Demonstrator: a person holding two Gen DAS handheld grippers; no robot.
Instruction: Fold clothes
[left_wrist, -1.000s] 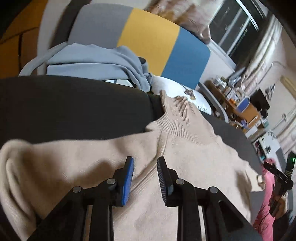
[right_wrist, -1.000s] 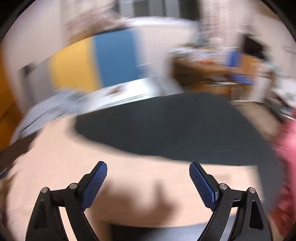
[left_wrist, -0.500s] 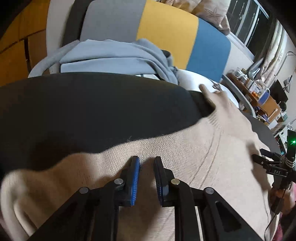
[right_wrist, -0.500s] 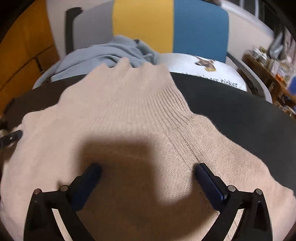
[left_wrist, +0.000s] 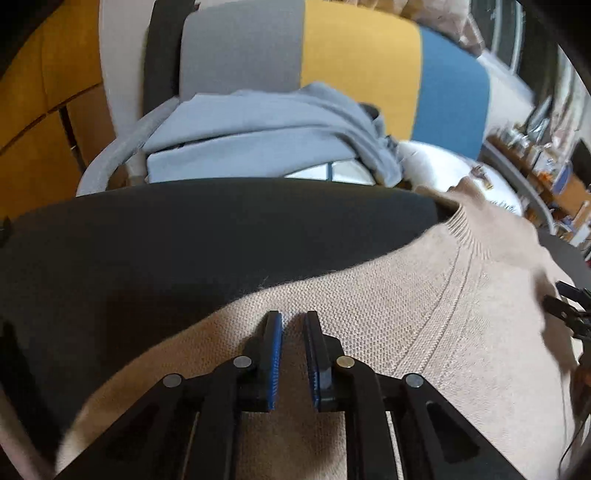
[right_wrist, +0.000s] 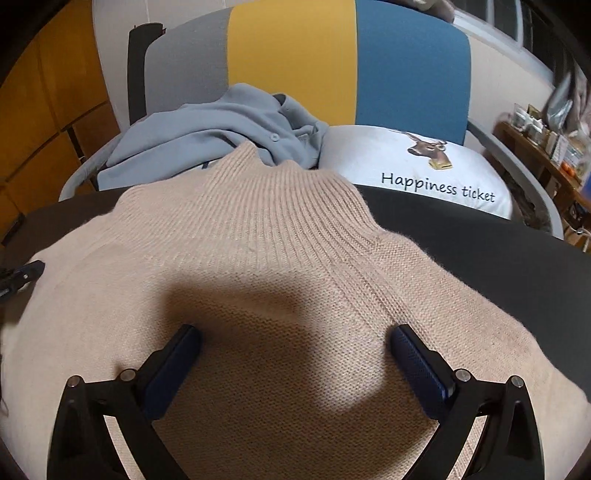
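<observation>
A beige knit sweater (left_wrist: 424, 332) lies spread on a dark table (left_wrist: 184, 240). My left gripper (left_wrist: 292, 321) sits near the sweater's upper edge on its shoulder, and its blue pads pinch a small ridge of knit between them. In the right wrist view the sweater (right_wrist: 258, 240) fills the frame, with its ribbed collar pointing away from me. My right gripper (right_wrist: 295, 336) is open wide just below the collar, its fingertips resting on the fabric and holding nothing.
Behind the table stands a chair (right_wrist: 291, 55) with grey, yellow and blue panels. It holds a blue-grey garment (right_wrist: 207, 136) and a white printed pillow (right_wrist: 424, 173). Cluttered shelves (left_wrist: 546, 173) lie far right. The table's dark top (right_wrist: 498, 258) shows beside the sweater.
The left gripper's jaws narrowed from a clear gap to a pinch on the knit near the sweater's edge. The right gripper swung over the sweater and settled below the collar, still open.
</observation>
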